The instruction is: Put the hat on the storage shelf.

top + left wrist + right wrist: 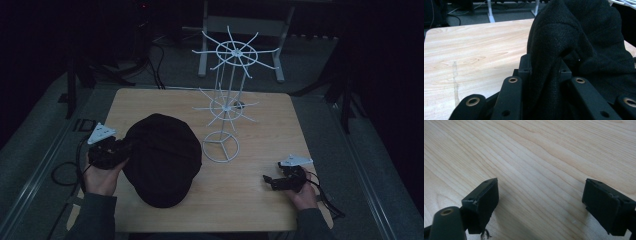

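Left tongs point(544, 72) pinching black hat point(162, 157) edge | right tongs point(541, 202) spread, idle over table point(260, 195) | grip done | hanging on white rack point(225, 107) left

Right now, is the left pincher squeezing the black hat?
Yes, shut on it: the left gripper has the black hat's cloth bunched between its jaws.

Cap point(584, 37): black cloth, coarse woven weave, matt and slightly fuzzy, creased where pinched. Table point(260, 190): pale wood-grain top, smooth, low sheen, with one faint scuffed streak. Rack point(227, 107): thin white wire, looks like coated metal, smooth. Left gripper point(545, 72) and right gripper point(540, 195): black matt plastic jaws with brass-coloured metal eyelets; pad edges look worn and frayed.
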A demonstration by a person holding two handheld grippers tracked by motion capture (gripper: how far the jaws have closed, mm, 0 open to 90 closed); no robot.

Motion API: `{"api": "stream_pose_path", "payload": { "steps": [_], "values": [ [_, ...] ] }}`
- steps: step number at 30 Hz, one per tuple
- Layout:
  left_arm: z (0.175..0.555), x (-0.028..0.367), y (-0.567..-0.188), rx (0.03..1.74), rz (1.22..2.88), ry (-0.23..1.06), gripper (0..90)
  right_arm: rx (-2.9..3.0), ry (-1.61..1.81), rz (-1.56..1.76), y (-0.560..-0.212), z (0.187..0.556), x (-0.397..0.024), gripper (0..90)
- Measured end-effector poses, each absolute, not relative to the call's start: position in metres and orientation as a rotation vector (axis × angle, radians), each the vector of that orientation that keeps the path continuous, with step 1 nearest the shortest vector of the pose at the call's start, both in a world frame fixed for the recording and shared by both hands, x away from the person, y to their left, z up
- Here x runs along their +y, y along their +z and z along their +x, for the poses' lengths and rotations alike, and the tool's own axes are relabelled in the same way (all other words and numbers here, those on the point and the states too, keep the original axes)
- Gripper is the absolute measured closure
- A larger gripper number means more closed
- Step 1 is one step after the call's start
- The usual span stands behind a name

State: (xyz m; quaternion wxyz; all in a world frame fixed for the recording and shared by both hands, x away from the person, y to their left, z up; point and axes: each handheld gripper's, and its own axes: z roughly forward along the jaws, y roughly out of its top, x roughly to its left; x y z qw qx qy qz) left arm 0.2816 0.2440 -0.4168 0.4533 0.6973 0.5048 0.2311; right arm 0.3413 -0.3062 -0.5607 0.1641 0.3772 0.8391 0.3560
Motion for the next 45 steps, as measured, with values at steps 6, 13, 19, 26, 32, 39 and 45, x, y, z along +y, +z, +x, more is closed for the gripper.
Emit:
{"api": "stream_pose_path", "payload": {
  "steps": [6,13,19,26,32,39,45],
  "values": [
    [0.282,0.247,-0.410,1.232,1.704,0.578,74.2,2.392,1.015,1.075,-0.561,0.341,-0.306,13.7],
    [0.282,0.250,-0.402,1.202,1.694,0.582,74.1,2.391,1.015,1.076,-0.561,0.341,-0.306,13.7],
    [0.281,0.254,-0.395,1.188,1.680,0.587,74.0,2.391,1.015,1.076,-0.561,0.341,-0.306,13.7],
    [0.282,0.259,-0.388,1.146,1.657,0.555,73.7,2.391,1.015,1.074,-0.561,0.341,-0.306,13.7],
    [0.282,0.262,-0.383,1.130,1.641,0.552,73.7,2.390,1.016,1.072,-0.561,0.341,-0.306,13.7],
    [0.283,0.264,-0.376,1.113,1.625,0.546,73.6,2.390,1.016,1.075,-0.561,0.341,-0.306,13.7],
    [0.283,0.265,-0.371,1.098,1.616,0.540,73.5,2.390,1.016,1.075,-0.561,0.341,-0.306,13.7]
  ]
}}
